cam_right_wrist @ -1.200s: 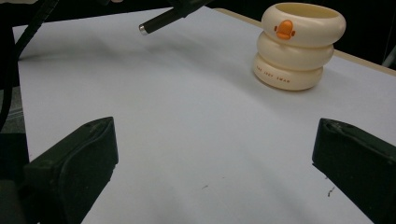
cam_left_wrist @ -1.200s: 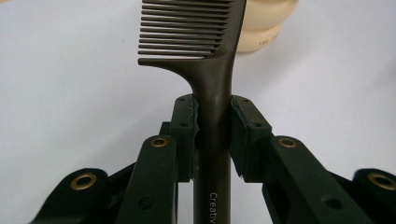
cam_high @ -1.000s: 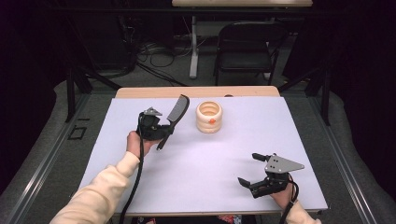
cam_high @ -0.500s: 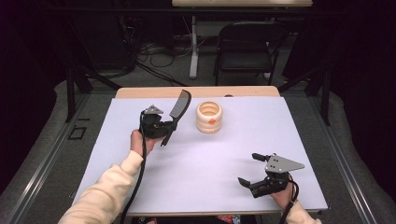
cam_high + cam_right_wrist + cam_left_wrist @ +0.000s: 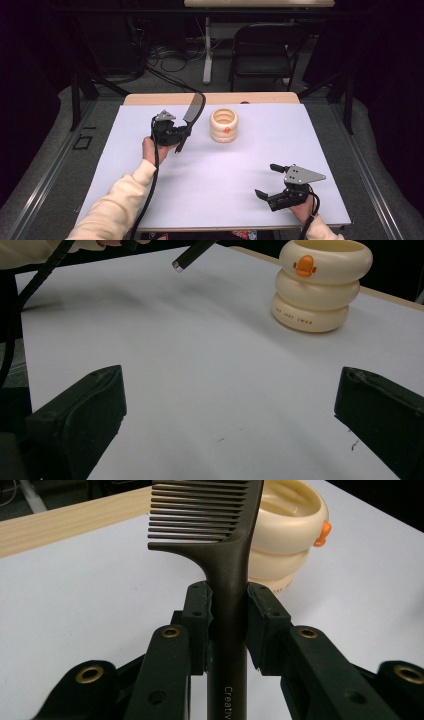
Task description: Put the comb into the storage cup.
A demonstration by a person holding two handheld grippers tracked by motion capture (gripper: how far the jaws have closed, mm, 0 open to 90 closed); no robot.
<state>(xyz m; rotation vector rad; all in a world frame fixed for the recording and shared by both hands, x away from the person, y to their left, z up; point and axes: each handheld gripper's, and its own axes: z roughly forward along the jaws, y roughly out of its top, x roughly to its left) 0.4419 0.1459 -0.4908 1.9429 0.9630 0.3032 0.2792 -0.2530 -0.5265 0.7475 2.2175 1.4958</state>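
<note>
A dark brown comb (image 5: 227,555) stands between the pads of my left gripper (image 5: 227,612), which is shut on its handle. In the high view the comb (image 5: 194,107) tilts up and to the right from the left gripper (image 5: 176,134), held above the white table left of centre. Just right of it sits a cream ribbed cup with an orange duck bill (image 5: 224,125), open at the top; the cup (image 5: 287,535) lies right behind the comb's teeth. My right gripper (image 5: 267,181) rests open near the front right, nothing between its jaws. The cup (image 5: 320,282) stands far ahead of it.
The white table sheet (image 5: 240,170) has a wooden strip (image 5: 150,99) along its far edge. Behind the table are a black folding chair (image 5: 265,47), cables on the floor and dark stands. A cable (image 5: 150,190) trails from the left gripper along the sleeve.
The left hand and the comb have shifted slightly; the comb now stands a little more upright. The right gripper has not moved.
</note>
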